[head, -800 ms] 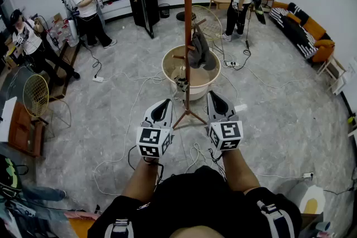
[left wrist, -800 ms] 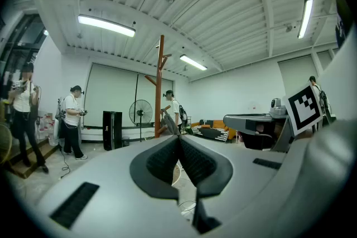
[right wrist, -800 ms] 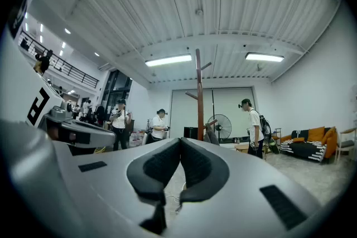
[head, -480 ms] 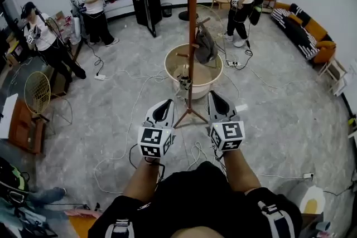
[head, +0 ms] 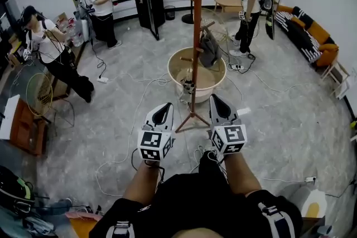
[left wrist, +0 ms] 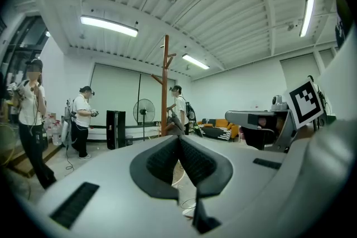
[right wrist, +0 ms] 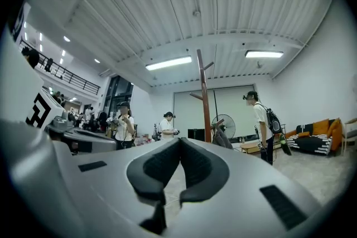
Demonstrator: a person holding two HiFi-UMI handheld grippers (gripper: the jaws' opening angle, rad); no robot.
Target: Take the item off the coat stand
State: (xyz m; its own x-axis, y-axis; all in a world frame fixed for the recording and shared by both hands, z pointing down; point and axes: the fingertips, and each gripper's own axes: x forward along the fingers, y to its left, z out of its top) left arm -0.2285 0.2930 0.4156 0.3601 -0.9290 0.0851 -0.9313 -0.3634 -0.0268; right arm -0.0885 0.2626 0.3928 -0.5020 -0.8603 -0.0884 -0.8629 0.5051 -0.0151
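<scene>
Coat stand [head: 196,36] drifted right; left gripper [head: 163,111], right gripper [head: 217,106] closed, empty. Approach step; next, open onto hanging item [head: 210,52], upper centre.

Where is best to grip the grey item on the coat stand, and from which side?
Probably its top, just under the peg, coming level from the near side. The grey item hangs limp beside the coat stand; a high grip lets it lift off the upward-slanted peg.

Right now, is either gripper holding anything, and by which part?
Nothing. Left gripper and right gripper are shut and empty; the dark item hangs on the coat stand.
</scene>
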